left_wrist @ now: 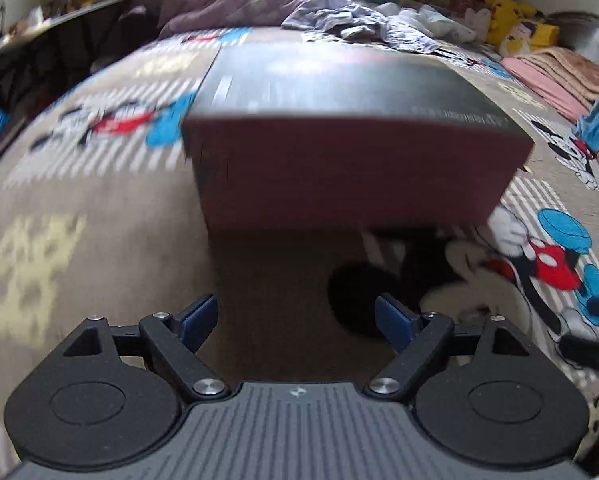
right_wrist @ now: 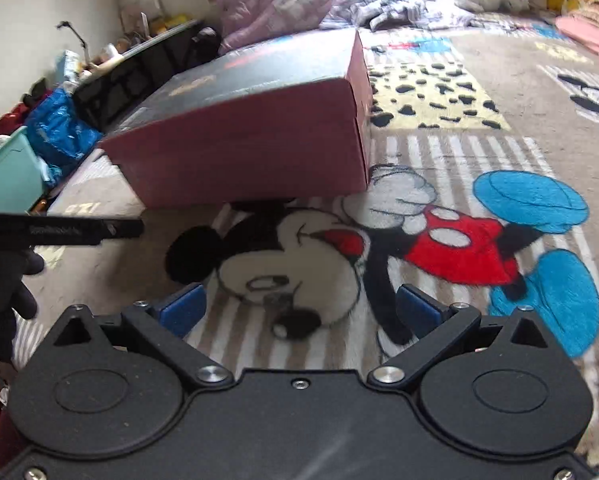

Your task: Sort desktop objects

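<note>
Box [left_wrist: 339, 128], dark lid, red sides, on cartoon blanket [left_wrist: 79, 200]; left tongs [left_wrist: 295, 320] and right tongs [right_wrist: 299, 308] near it, both wide apart, empty; sorting apparently unstarted.

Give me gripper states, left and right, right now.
Left gripper: open, fingers spread, holding nothing; the dark red box sits ahead, untouched.
Right gripper: open, holding nothing, over the cartoon-print blanket.

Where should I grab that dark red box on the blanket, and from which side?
The dark red box looks far wider than either open gripper. Judging by that, squeeze it between both: left gripper against its left end, right gripper against the right end, rather than pinching the flat near wall.
</note>
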A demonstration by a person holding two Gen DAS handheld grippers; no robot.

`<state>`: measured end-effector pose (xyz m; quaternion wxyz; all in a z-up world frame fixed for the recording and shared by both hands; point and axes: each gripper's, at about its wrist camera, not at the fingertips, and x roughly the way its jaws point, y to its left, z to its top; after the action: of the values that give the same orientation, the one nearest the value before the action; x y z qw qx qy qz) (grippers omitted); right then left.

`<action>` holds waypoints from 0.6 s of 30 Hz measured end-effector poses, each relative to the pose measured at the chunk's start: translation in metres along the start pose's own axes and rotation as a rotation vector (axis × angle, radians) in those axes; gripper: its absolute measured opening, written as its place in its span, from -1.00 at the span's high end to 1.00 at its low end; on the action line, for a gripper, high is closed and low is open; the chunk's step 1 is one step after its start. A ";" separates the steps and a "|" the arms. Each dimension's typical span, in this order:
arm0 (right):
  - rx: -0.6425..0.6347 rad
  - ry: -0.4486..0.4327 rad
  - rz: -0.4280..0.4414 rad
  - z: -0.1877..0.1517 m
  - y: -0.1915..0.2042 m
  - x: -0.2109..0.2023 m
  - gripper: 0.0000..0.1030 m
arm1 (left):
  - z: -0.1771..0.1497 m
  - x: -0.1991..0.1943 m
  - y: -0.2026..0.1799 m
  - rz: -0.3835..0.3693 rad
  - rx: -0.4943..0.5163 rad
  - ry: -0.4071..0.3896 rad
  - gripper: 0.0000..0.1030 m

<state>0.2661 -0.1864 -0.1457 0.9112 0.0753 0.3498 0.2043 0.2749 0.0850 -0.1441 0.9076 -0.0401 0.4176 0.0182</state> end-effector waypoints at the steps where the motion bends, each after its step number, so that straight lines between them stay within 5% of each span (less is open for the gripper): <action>1: -0.003 -0.040 0.009 -0.005 -0.001 -0.011 -0.99 | -0.010 -0.004 -0.001 -0.007 -0.015 0.002 -0.66; 9: 0.110 -0.052 -0.009 -0.029 -0.022 -0.049 -0.99 | -0.070 -0.032 -0.022 0.016 -0.046 0.042 -0.66; 18: 0.072 -0.007 -0.087 -0.035 0.002 -0.081 -0.99 | -0.077 -0.087 -0.036 0.051 -0.029 -0.045 -0.66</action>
<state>0.1877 -0.2189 -0.1225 0.9171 0.0932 0.3568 0.1513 0.1624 0.0422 -0.1255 0.9153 -0.0421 0.3976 0.0481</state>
